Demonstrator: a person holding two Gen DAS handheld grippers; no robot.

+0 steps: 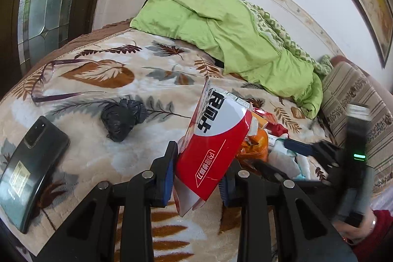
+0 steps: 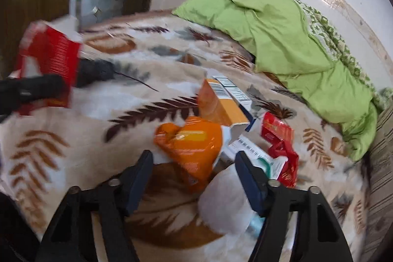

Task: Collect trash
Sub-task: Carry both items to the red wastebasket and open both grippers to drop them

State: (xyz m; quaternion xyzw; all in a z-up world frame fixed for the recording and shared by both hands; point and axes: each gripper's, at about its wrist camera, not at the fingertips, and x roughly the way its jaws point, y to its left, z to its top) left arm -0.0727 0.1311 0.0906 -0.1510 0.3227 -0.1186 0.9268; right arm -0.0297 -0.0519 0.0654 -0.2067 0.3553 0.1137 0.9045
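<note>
My left gripper (image 1: pixel 199 173) is shut on a red and white carton (image 1: pixel 213 144), held tilted above the leaf-patterned blanket (image 1: pixel 103 158). The right wrist view shows the same carton (image 2: pixel 49 58) blurred at the far left. My right gripper (image 2: pixel 194 163) stands open over a pile of trash. An orange wrapper (image 2: pixel 191 146) lies between its fingers, and neither pad presses on it. A crumpled white tissue (image 2: pixel 221 203) lies beside its right finger. An orange box (image 2: pixel 221 107), a white box (image 2: pixel 235 90) and red wrappers (image 2: pixel 280 136) lie just beyond. A crumpled black bag (image 1: pixel 122 118) lies apart on the blanket.
A dark phone (image 1: pixel 32 168) and a pair of glasses (image 1: pixel 46 80) lie on the blanket's left side. A green quilt (image 1: pixel 221 33) is heaped at the back by the wall. A striped cushion (image 1: pixel 356 94) borders the right. A person's red sleeve (image 1: pixel 378 225) shows at the lower right.
</note>
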